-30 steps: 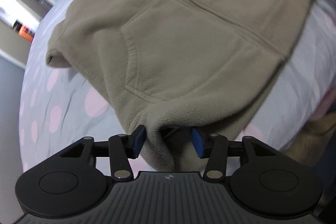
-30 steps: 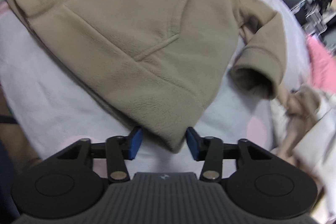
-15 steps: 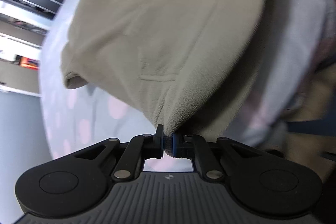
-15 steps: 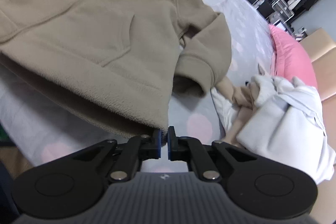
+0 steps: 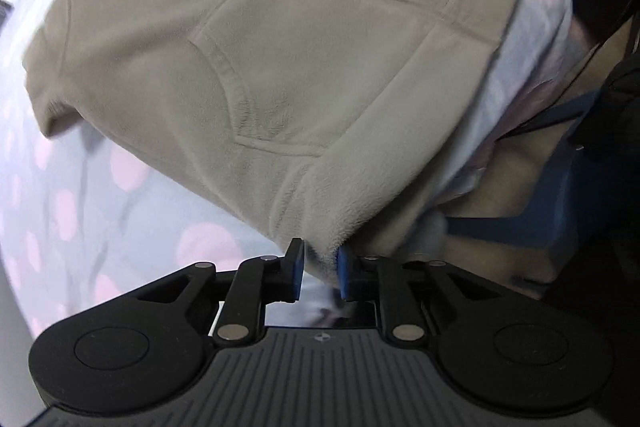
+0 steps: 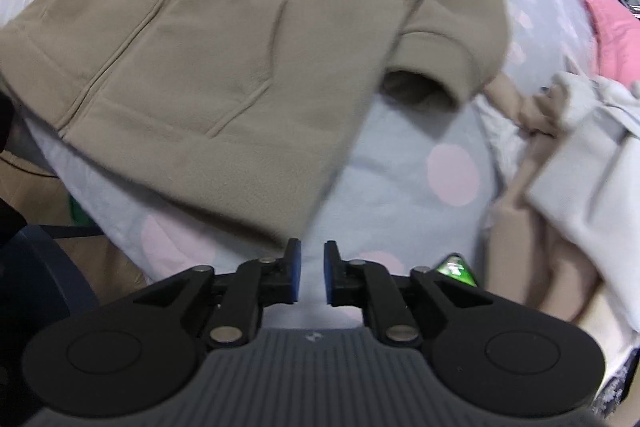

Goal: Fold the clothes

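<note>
A tan fleece zip jacket (image 5: 304, 39) lies spread on a grey bedsheet with pink dots (image 5: 92, 195). My left gripper (image 5: 320, 273) has its jaws slightly parted, with the jacket's bottom hem corner still between the blue pads. In the right wrist view the jacket (image 6: 208, 39) lies flat with its sleeve cuff (image 6: 432, 67) folded in at the right. My right gripper (image 6: 311, 277) is open and empty, just off the jacket's bottom corner, above the sheet (image 6: 400, 195).
A pile of white and beige clothes (image 6: 580, 163) lies to the right on the bed, with a pink item (image 6: 612, 23) behind it. The bed edge, a blue frame (image 5: 520, 227) and floor show at the right of the left wrist view.
Both grippers were shut on the jacket's bottom hem corners half a second ago. Both have opened; the right has let go, and the hem has dropped back onto the bed.
</note>
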The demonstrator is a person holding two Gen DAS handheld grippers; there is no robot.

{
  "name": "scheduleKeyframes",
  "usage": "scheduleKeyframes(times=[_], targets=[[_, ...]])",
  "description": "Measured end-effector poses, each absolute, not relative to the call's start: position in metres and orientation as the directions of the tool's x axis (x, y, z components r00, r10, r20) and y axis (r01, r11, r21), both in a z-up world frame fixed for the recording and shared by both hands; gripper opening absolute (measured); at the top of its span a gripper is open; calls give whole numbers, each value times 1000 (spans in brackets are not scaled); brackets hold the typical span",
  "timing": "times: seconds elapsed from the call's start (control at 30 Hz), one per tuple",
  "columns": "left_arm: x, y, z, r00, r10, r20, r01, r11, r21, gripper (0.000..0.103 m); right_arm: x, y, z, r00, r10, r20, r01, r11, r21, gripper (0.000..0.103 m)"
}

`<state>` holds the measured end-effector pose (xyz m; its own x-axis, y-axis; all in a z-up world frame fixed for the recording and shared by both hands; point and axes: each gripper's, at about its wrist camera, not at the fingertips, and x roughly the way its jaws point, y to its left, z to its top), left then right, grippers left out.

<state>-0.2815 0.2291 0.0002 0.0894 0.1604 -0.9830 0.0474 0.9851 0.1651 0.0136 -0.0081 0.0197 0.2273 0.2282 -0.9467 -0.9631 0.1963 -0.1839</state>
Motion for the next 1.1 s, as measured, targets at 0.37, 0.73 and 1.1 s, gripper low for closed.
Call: scheduleKeyframes(times=[0.37, 0.73, 1.1], targets=[[-267, 275, 54, 293, 14, -956, -178, 983, -40, 21, 63, -1, 66, 254, 291, -922, -940, 297, -166, 13], [-232, 367, 66, 358, 195, -913, -402, 915, 38, 25, 127, 36, 74, 274, 323, -906, -899, 420, -123, 30], [-192, 476, 40, 373, 350, -859, -692, 722, -6, 48, 211, 84, 49, 287, 298, -910, -831, 551, -81, 50]])
